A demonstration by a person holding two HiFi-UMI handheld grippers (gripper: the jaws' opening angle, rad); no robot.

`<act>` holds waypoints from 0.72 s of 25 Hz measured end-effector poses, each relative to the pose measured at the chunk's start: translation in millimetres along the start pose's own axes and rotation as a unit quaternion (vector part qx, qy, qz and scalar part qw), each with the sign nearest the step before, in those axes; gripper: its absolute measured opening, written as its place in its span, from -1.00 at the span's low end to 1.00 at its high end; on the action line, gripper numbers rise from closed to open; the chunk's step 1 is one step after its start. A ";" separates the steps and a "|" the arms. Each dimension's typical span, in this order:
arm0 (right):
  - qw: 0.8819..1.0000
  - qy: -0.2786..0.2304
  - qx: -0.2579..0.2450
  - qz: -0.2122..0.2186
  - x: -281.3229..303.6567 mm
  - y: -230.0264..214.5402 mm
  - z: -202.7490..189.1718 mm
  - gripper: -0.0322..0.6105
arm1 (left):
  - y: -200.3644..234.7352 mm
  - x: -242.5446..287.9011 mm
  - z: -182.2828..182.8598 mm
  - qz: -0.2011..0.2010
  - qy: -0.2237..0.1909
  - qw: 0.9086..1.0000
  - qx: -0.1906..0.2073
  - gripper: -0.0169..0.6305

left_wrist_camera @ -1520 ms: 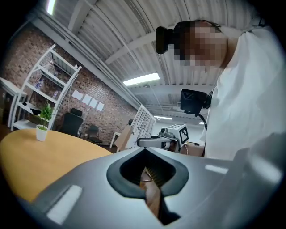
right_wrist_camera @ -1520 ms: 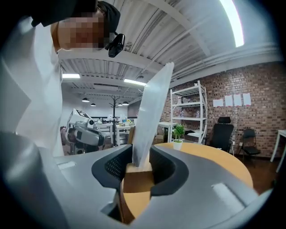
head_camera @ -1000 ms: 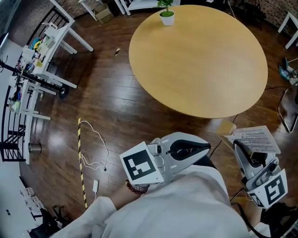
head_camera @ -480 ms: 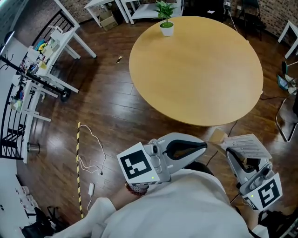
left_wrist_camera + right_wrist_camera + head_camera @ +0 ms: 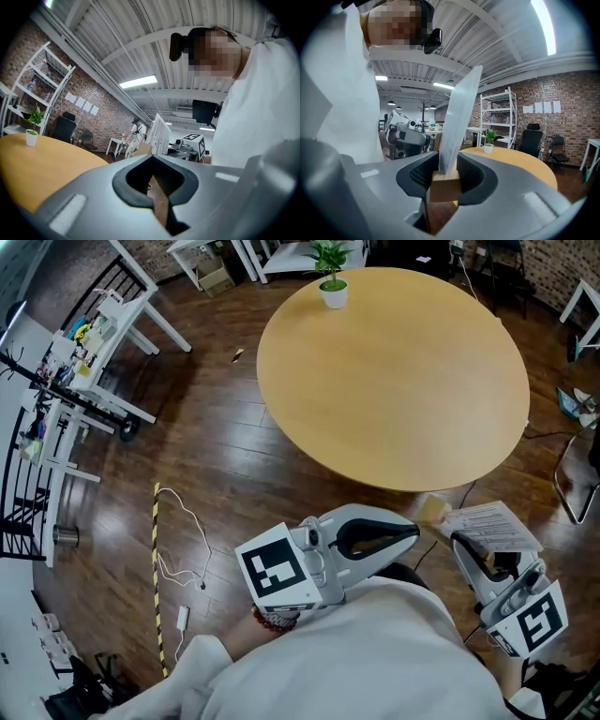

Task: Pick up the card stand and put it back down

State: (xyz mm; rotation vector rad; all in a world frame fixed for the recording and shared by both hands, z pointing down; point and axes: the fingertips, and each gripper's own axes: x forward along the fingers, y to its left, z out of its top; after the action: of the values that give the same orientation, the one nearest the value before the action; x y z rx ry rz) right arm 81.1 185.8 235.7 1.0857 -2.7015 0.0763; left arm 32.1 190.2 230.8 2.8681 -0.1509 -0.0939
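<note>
The card stand's wooden block (image 5: 445,185) sits pinched between the tongs of the right gripper (image 5: 469,547), which press in on its two sides. Its white card (image 5: 458,123) rises from the block's slot, leaning a little. From the head view the card (image 5: 490,524) shows lines of dark print, too small to read, and the block (image 5: 433,509) hangs over the dark wooden floor (image 5: 225,456), just off the near edge of the round table (image 5: 394,371) and not touching it.

The left gripper (image 5: 410,533) is held level beside it, in front of the person's white sleeve (image 5: 375,662). Its tongs are pressed together at the tips, with nothing between them; only a sliver of floor shows through the hollow behind.

On the far side of the table stands a small potted plant (image 5: 331,273) in a white pot. A white cable (image 5: 192,540) and a strip of yellow-and-black tape (image 5: 159,559) lie on the floor to the left. In the right gripper view, pale sheets (image 5: 541,108) hang on the brick wall, too far to read.
</note>
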 end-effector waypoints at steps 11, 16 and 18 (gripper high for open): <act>1.000 0.007 0.002 -0.005 33.0 9.7 -0.9 -0.50 | 22.6 -29.0 -11.0 0.015 0.031 0.999 0.026 -0.97; 1.000 0.002 0.017 -0.014 45.1 3.4 2.6 -0.50 | 32.3 -35.4 -16.4 0.016 0.040 0.999 0.026 -0.97; 0.999 0.003 0.024 -0.022 48.1 -2.5 3.3 -0.50 | 39.5 -40.1 -13.2 0.019 0.037 0.999 0.016 -0.97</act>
State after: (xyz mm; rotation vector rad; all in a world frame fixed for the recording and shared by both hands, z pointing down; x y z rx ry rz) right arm 48.5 151.0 243.5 1.1552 -2.6815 0.1369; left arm -10.3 160.2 256.1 2.8945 -0.1948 0.0221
